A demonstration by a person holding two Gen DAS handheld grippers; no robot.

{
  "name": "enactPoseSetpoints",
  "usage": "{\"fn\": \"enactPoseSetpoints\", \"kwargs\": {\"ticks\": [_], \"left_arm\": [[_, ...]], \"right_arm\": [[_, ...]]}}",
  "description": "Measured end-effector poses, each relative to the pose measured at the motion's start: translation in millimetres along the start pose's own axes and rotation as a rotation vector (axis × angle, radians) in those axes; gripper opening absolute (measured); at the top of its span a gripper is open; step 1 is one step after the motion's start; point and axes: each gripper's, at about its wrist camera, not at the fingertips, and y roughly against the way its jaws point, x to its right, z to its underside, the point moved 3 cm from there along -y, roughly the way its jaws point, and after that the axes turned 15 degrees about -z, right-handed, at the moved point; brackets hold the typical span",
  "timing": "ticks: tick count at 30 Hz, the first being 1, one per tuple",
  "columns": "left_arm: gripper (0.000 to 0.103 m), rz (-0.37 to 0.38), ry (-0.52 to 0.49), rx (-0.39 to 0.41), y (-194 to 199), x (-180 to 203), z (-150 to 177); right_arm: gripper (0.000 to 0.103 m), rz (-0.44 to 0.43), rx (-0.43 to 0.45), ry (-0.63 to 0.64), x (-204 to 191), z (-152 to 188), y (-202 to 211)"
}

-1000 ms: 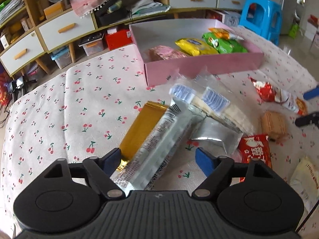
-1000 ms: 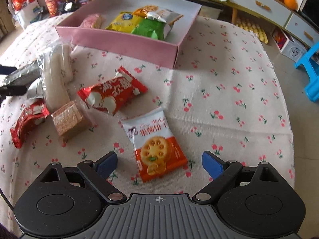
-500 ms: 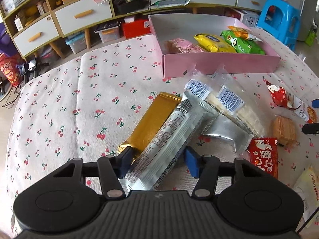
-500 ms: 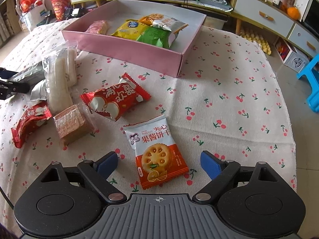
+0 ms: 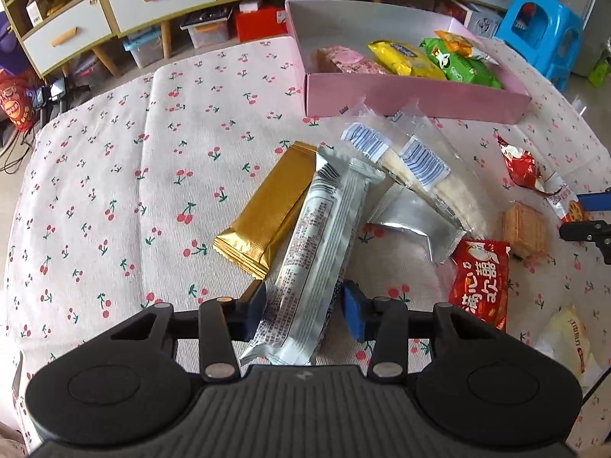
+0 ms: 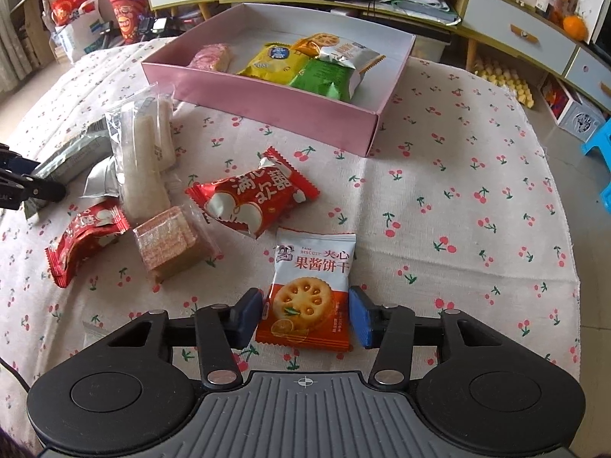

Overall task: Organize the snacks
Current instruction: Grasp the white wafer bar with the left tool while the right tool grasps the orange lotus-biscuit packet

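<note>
Over a cherry-print cloth point(image 5: 114, 191), with the left tongs point(image 5: 303, 307) closing on the near end of a long silver packet point(image 5: 320, 236), blue pads against its two long edges. Pointing steeply down at the table. Just left of the pads, and partly under that packet, a gold bar point(image 5: 267, 206). Ahead and to the right of the pads, a clear pack of white sticks point(image 5: 420, 175) across a flat silver pouch point(image 5: 412, 221). Further right, a red packet point(image 5: 481, 278) and a wafer block point(image 5: 523, 229), both apart from the pads. Well ahead, past the whole pile, a pink box point(image 5: 412, 101) already holding pink, yellow, green and orange packs.

On the other side, with the right tongs point(image 6: 305, 316) also closing, around a white and orange biscuit packet point(image 6: 309, 278) lying flat on the cloth. Not yet pinching: a thin strip of cloth visible between each pad and the packet's side edges. Just ahead and slightly left of these pads, a large red packet point(image 6: 252, 198). Further left, the wafer block and a smaller red packet point(image 6: 88, 236). Far ahead, the same pink box, open side up, its near wall facing the pads.
</note>
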Motion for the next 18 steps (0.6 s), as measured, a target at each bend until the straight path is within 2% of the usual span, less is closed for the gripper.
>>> {"fn": "enactPoseSetpoints", "kwargs": {"ticks": [2,12,14,18], "left_arm": [[0.044,-0.005,0.003,0.012,-1.0,0.0,-0.9],[0.045,-0.012,0.018,0.091,-3.8,4.7,-7.3],[0.037,-0.025,0.031,0.097,-4.2,2.9,-8.9],[0.033,-0.026,0.084,0.066,-5.6,-1.2,-13.5]], "right_arm": [[0.047,0.003,0.0,0.001,-1.3,-0.4,-0.3],[0.046,0.0,-0.003,-0.046,1.4,-2.3,0.6],[0.046,-0.006,-0.006,-0.065,2.1,-2.6,0.8],[0.046,-0.035,-0.01,-0.119,3.8,-3.2,3.8]]}}
